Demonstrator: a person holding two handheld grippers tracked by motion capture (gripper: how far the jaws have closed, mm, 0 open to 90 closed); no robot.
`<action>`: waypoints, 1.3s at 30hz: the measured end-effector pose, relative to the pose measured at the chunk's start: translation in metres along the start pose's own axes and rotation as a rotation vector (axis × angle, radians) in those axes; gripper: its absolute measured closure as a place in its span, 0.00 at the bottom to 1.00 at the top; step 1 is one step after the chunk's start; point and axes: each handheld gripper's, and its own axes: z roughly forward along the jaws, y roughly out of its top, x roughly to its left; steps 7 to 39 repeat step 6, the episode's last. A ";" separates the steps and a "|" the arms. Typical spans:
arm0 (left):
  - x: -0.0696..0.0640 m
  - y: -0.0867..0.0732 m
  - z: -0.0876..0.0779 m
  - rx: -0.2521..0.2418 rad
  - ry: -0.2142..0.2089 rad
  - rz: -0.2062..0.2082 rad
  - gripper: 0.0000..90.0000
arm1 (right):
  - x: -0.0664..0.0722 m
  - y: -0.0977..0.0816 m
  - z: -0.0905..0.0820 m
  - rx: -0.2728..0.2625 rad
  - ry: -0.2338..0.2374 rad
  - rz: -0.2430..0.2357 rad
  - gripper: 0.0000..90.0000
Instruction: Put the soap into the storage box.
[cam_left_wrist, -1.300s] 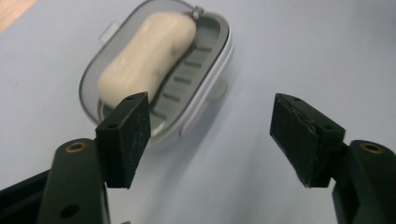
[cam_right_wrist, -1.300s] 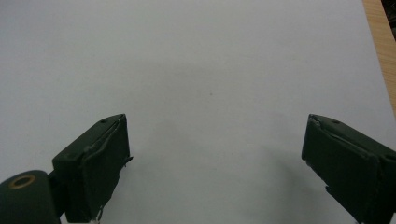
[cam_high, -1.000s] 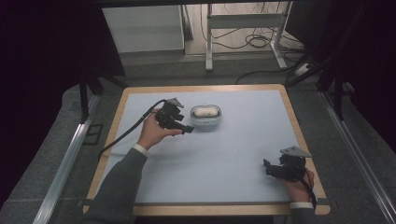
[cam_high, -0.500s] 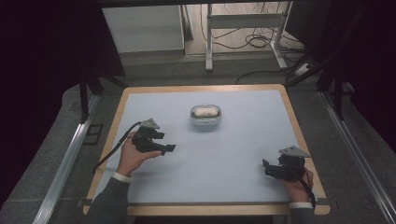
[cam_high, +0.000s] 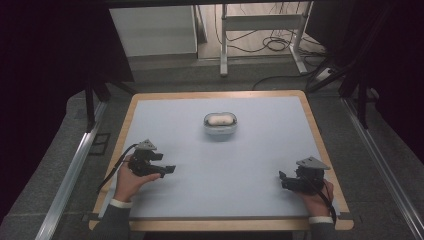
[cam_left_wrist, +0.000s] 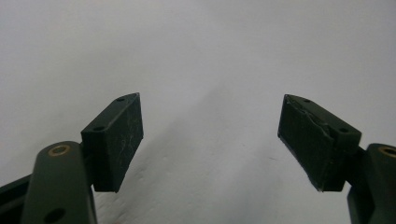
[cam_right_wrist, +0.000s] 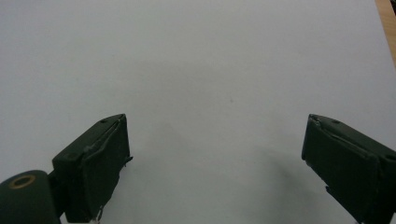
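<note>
The left tongs (cam_high: 169, 169), just opened and empty, are being parked low on the table (cam_high: 260, 150), well clear of the earbud case (cam_high: 220, 123); the right tongs (cam_high: 283, 181) are being held apart, empty

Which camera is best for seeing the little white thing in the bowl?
The high view: the bowl sits whole, mid-table, with the white thing inside. Both gripper views look at bare table between open jaws instead.

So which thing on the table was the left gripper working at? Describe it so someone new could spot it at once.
Start from the pale blue table with its wooden rim. On its far half, near the middle, sits a small oval white dish with a pale rounded lump inside. It is the lone loose item there; the left gripper and right gripper rest near the front edge.
</note>
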 end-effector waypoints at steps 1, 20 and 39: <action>0.000 -0.001 0.000 0.002 -0.005 -0.001 0.25 | 0.001 0.001 -0.001 -0.012 -0.001 -0.008 0.08; 0.000 -0.001 0.001 0.004 -0.002 0.005 0.24 | 0.002 0.001 -0.002 -0.032 0.005 -0.021 0.08; 0.000 -0.001 0.001 0.004 -0.002 0.005 0.24 | 0.002 0.001 -0.002 -0.032 0.005 -0.021 0.08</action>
